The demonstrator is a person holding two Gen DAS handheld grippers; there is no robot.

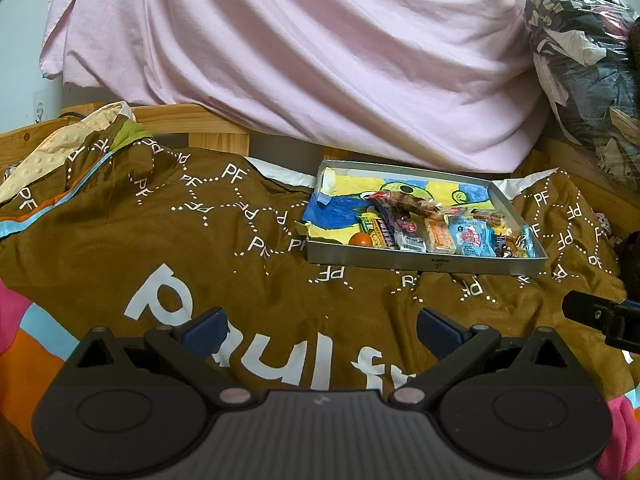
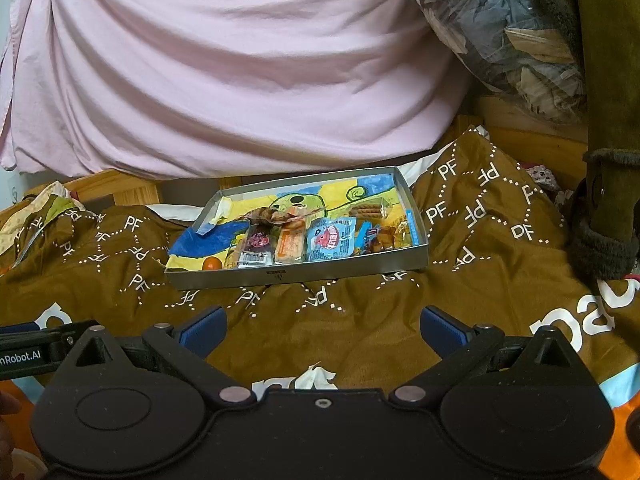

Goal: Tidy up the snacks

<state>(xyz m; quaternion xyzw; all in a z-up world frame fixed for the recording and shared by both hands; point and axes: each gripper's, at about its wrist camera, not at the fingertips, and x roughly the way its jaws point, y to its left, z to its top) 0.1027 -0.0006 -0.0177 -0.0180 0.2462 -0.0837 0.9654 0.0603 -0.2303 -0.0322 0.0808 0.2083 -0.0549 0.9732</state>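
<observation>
A shallow grey metal tray (image 1: 432,263) (image 2: 304,274) lined with a child's drawing rests on the brown blanket. Several wrapped snacks fill its near right part: a light blue packet (image 1: 472,238) (image 2: 330,238), an orange-and-white bar (image 1: 439,234) (image 2: 291,245), a dark red packet (image 2: 256,242) and a small orange ball (image 1: 360,239) (image 2: 212,264) at the near left. My left gripper (image 1: 320,330) hangs open over the blanket, short of the tray and to its left. My right gripper (image 2: 323,330) is open too, just in front of the tray, holding nothing.
The brown blanket (image 1: 200,240) (image 2: 480,280) with white letters covers the bed. A pink sheet (image 1: 300,60) (image 2: 220,72) hangs behind the tray. A clear bag of clothes (image 1: 588,60) (image 2: 512,32) sits at the right. A wooden frame (image 1: 192,122) runs along the back.
</observation>
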